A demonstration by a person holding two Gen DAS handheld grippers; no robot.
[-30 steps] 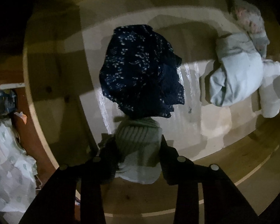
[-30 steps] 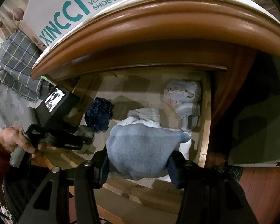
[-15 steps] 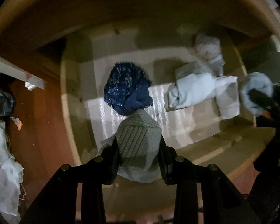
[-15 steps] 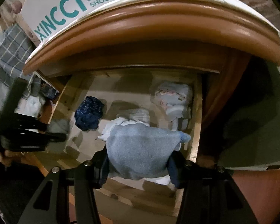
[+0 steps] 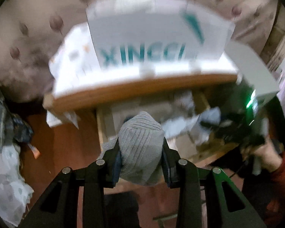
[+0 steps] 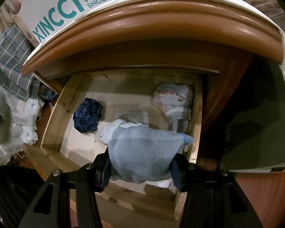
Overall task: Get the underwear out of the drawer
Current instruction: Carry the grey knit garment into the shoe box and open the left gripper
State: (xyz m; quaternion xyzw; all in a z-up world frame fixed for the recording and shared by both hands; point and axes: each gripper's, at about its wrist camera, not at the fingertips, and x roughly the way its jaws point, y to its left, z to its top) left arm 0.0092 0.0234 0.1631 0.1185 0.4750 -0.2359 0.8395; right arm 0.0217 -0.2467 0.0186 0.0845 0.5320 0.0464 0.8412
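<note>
Both grippers are clamped on cloth. Left gripper (image 5: 141,163) pinches a grey ribbed roll (image 5: 140,144) between its pads, high enough that the shoe box (image 5: 153,38) on the cabinet top fills my view; the picture is smeared, so I judge this hand is swinging away from the drawer (image 6: 55,117). I grip the roll across its middle so it stays bundled instead of unfurling.

Right gripper (image 6: 141,168) is closed on a blue piece (image 6: 142,150), held above the drawer's front edge; whether it has fully cleared the rim I cannot tell. White cloth (image 6: 109,133) lies just behind it, and I cannot say if the two touch.

Still lying in the drawer: a navy dotted piece (image 6: 87,115) toward the left wall, and a pale floral bundle (image 6: 172,98) tucked in the back right corner. Two pieces are in hand, then, and these ones remain. Carrying one per hand halves my trips.
</note>
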